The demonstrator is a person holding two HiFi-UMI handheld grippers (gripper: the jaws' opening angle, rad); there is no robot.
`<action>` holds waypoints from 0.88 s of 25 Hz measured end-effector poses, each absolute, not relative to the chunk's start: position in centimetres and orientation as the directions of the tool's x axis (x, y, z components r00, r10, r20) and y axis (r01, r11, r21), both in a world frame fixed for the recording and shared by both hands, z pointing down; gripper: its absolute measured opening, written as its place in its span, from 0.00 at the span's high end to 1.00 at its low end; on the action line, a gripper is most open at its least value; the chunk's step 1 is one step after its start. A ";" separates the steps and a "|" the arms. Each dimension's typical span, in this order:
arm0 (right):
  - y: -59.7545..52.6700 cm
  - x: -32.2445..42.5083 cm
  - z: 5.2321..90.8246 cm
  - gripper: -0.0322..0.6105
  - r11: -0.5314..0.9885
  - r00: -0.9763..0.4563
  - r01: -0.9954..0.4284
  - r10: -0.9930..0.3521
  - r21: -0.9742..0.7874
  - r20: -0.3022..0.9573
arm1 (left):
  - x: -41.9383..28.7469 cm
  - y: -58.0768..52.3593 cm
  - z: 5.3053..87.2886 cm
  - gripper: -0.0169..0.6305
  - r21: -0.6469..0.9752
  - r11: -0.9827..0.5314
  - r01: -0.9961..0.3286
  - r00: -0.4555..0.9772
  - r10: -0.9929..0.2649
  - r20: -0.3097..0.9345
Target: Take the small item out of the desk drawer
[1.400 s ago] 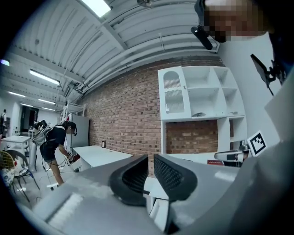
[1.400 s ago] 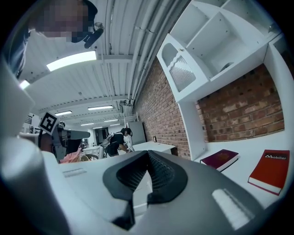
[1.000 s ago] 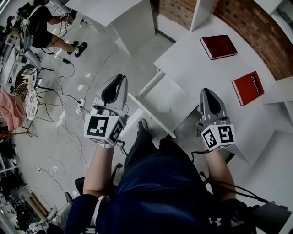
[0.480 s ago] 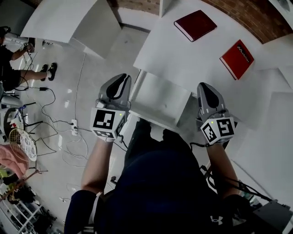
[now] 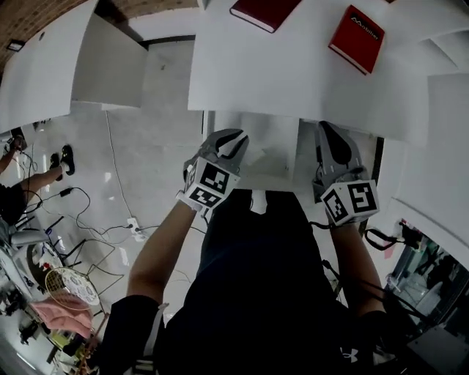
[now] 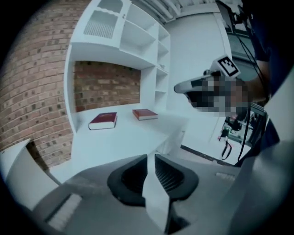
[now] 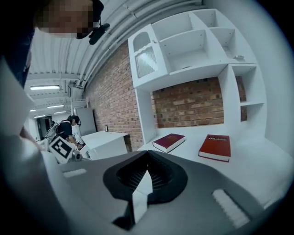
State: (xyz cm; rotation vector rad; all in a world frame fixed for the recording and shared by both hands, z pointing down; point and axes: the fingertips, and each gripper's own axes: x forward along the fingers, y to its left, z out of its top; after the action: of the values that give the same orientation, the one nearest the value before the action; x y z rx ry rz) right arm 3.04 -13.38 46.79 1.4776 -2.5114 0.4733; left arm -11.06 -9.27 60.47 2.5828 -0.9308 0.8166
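Note:
The white desk [image 5: 293, 73] runs across the top of the head view. A white drawer [image 5: 256, 150] sits under its front edge, and I see no small item in it. My left gripper [image 5: 236, 135] points at the drawer's left part. Its jaws [image 6: 150, 158] are opening, a narrow slit apart, with nothing between them. My right gripper [image 5: 326, 128] hovers at the drawer's right side; its jaws [image 7: 147, 153] meet at the tips and hold nothing.
A dark red book [image 5: 264, 11] and a bright red book [image 5: 357, 29] lie on the desk. White shelves [image 7: 193, 41] stand against a brick wall behind it. A white cabinet [image 5: 73, 66] stands to the left, with cables [image 5: 110, 220] on the floor.
The view has swung to face the desk squarely. Both grippers have come up to the drawer, the left one moving right toward it.

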 end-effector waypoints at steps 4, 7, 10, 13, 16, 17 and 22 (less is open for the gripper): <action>-11.7 5.8 48.1 0.95 0.366 -0.415 -0.909 -0.842 -0.200 0.345 | -8.2 -7.9 67.1 0.87 0.111 -0.814 -0.570 0.628 -0.344 0.698; -10.8 8.0 49.2 0.95 0.328 -0.391 -0.918 -0.845 -0.224 0.365 | -6.6 -5.8 72.6 0.81 0.185 -0.837 -0.515 0.587 -0.187 0.788; -10.2 10.3 50.3 0.95 0.298 -0.373 -0.924 -0.845 -0.241 0.383 | -5.4 -3.6 77.5 0.81 0.228 -0.861 -0.454 0.519 -0.048 0.854; -9.2 11.9 51.7 0.95 0.267 -0.358 -0.927 -0.841 -0.265 0.406 | -5.1 -1.6 81.2 0.80 0.266 -0.872 -0.411 0.445 0.062 0.893; -8.4 13.2 53.0 0.95 0.253 -0.357 -0.926 -0.830 -0.281 0.428 | -4.9 0.0 84.3 0.76 0.327 -0.850 -0.414 0.386 0.161 0.908; -8.5 13.6 53.4 0.95 0.252 -0.358 -0.925 -0.828 -0.285 0.431 | -4.8 0.3 85.3 0.75 0.347 -0.839 -0.419 0.371 0.191 0.909; -7.6 14.5 54.9 0.95 0.225 -0.349 -0.926 -0.815 -0.303 0.462 | -3.8 -0.4 86.8 0.71 0.370 -0.823 -0.431 0.354 0.223 0.908</action>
State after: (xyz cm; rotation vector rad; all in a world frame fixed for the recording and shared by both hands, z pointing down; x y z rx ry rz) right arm 14.53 -7.65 54.86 1.6556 -2.2898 0.7960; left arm -3.77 -0.44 86.75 2.0546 -0.1800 1.5055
